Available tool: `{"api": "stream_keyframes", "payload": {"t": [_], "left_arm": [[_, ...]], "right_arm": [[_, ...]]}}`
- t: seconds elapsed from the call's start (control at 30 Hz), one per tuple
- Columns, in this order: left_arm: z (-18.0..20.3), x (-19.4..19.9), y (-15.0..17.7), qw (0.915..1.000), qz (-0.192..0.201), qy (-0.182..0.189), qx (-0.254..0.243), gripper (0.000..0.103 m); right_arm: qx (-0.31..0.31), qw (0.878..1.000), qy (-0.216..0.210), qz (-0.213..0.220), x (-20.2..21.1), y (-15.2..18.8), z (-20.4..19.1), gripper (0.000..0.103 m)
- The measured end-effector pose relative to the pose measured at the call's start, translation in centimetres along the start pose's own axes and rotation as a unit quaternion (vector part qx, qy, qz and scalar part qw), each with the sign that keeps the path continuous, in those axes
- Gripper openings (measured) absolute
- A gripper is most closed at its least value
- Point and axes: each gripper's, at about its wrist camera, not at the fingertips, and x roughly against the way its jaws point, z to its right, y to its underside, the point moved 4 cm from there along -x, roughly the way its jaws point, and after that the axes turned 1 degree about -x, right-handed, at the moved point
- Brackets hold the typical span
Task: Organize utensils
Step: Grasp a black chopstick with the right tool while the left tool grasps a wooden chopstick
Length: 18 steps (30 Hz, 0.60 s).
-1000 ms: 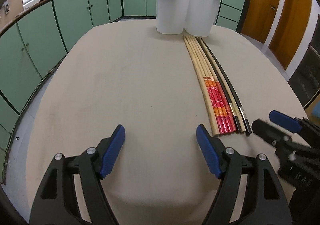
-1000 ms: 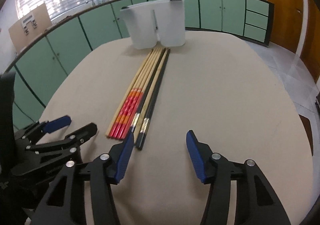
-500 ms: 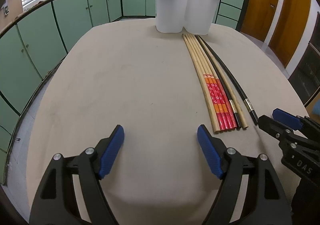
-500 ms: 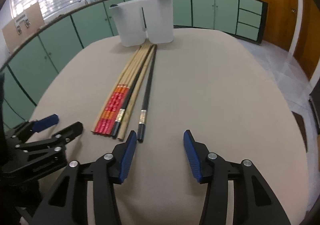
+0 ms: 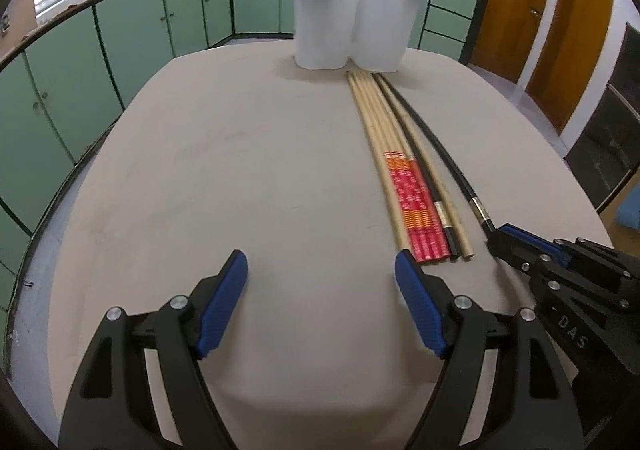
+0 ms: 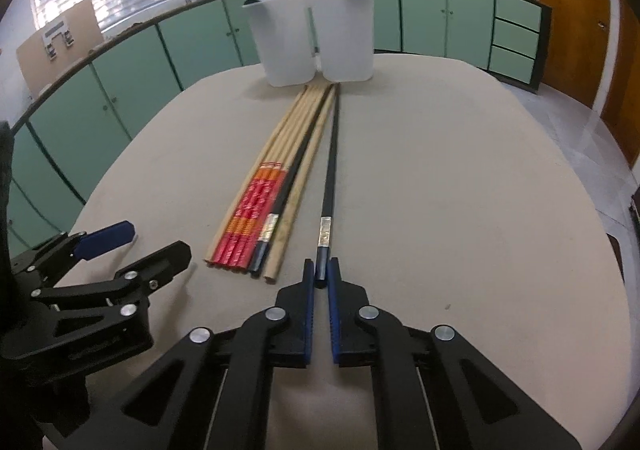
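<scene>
A row of long chopsticks point(image 5: 404, 166) lies on the beige table, tips toward a white two-compartment holder point(image 5: 352, 36) at the far edge. Several are wooden with red and orange ends point(image 6: 256, 218); one dark one lies among them. My right gripper point(image 6: 320, 276) is shut on the near end of a separate black chopstick point(image 6: 330, 178), which still lies on the table. That chopstick point(image 5: 444, 158) and gripper point(image 5: 516, 246) also show in the left wrist view. My left gripper point(image 5: 320, 278) is open and empty, left of the row.
The white holder point(image 6: 316, 38) has a utensil tip showing above its rim. Green cabinets point(image 5: 120, 42) ring the room beyond the table point(image 5: 240, 170). Wooden doors point(image 5: 560, 22) stand at the right.
My right gripper moved forward and closed on the black chopstick's near end. That chopstick now lies apart from the row. The left gripper barely moved.
</scene>
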Motion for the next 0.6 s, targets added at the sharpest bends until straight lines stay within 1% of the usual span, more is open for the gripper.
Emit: {"api": "stream_keyframes", "payload": {"t": [0.23, 0.37, 0.57, 0.6], "left_arm": [[1.1, -0.8, -0.1, 0.9999, -0.004, 0.000, -0.016, 0.075], [1.0, -1.1, -0.2, 0.9997, -0.007, -0.013, -0.018, 0.080], [-0.2, -0.8, -0.1, 0.9992, -0.007, -0.038, -0.007, 0.080], [-0.2, -0.8, -0.1, 0.9992, -0.007, -0.037, -0.007, 0.080]], "right_arm": [[-0.008, 1.000, 0.001, -0.001, 0.0, 0.0, 1.1, 0.006], [-0.009, 1.000, -0.001, 0.000, 0.0, 0.0, 1.2, 0.006], [-0.012, 1.000, -0.004, -0.001, 0.0, 0.0, 1.3, 0.007], [-0.012, 1.000, -0.005, -0.002, 0.0, 0.0, 1.3, 0.007]]}}
